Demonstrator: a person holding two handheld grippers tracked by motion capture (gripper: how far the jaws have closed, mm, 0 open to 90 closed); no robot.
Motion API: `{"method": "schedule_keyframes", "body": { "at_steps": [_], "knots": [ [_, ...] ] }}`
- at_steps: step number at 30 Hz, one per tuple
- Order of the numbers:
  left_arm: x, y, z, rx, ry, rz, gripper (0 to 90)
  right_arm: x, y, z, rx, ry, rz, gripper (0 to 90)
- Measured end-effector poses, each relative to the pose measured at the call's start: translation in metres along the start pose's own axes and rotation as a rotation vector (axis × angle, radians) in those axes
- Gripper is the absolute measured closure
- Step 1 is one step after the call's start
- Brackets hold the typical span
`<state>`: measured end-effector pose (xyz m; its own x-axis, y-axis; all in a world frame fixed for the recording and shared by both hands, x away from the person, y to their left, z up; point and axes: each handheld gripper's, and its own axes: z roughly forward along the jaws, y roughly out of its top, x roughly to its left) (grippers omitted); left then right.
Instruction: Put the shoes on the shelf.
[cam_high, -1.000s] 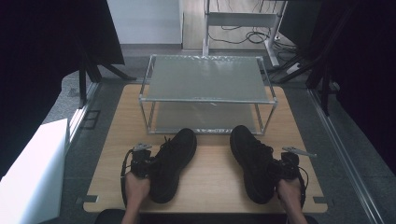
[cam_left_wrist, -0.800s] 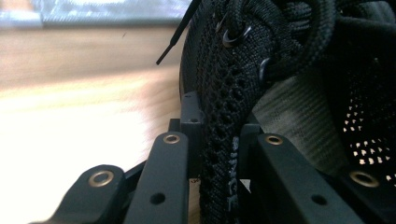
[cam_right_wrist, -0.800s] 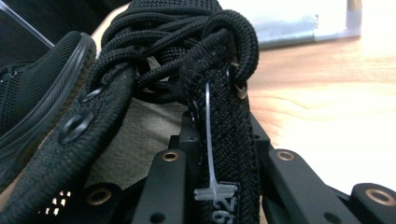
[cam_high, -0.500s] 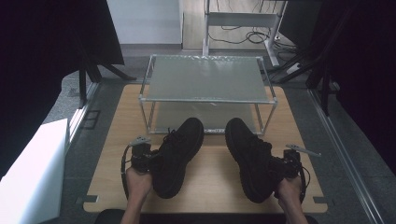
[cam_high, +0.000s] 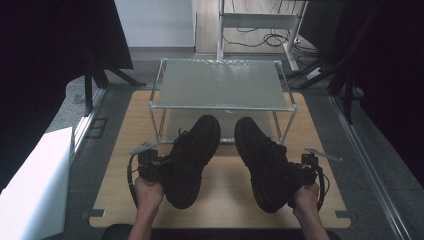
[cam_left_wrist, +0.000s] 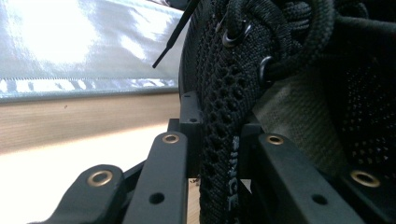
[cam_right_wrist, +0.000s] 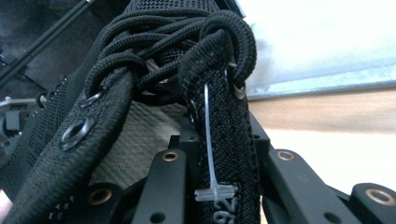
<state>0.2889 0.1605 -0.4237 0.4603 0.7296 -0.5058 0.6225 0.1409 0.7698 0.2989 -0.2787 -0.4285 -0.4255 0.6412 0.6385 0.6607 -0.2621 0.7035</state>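
Observation:
Two black knit shoes lie on the wooden table, toes pointing at the metal rack. My left gripper (cam_high: 161, 166) is shut on the collar edge of the left shoe (cam_high: 192, 155); its own view shows the mesh edge (cam_left_wrist: 219, 154) pinched between the two black jaws. On the other side, my right gripper (cam_high: 295, 172) is shut on the lace-side edge of the right shoe (cam_high: 260, 160); in its own view that laced strip (cam_right_wrist: 224, 140), with a clear plastic tag pin, sits between the jaws. Both toes reach just under the rack's front rail.
A two-level metal rack (cam_high: 222, 82) with a frosted top shelf stands at the middle back of the wooden board (cam_high: 225, 200). Its front legs (cam_high: 161, 125) flank the shoe toes. A white box (cam_high: 30, 190) sits off the table's left. Desk legs and cables lie beyond.
Both shoes have slid forward toward the rack, held by the grippers; their toes have come closer together and now reach the rack's front edge.

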Motion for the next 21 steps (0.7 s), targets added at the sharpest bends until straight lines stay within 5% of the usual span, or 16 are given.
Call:
{"method": "schedule_keyframes", "body": {
  "at_steps": [10, 21],
  "knots": [
    [-0.009, 0.013, -0.006, -0.086, -0.042, -0.046, 79.0, 0.021, 0.016, 0.007, -0.01, 0.038, 0.029, 76.1],
    [-0.017, 0.037, -0.001, -0.123, -0.044, -0.065, 78.8, 0.035, 0.044, 0.016, -0.047, 0.078, 0.07, 76.3]
  ]
}}
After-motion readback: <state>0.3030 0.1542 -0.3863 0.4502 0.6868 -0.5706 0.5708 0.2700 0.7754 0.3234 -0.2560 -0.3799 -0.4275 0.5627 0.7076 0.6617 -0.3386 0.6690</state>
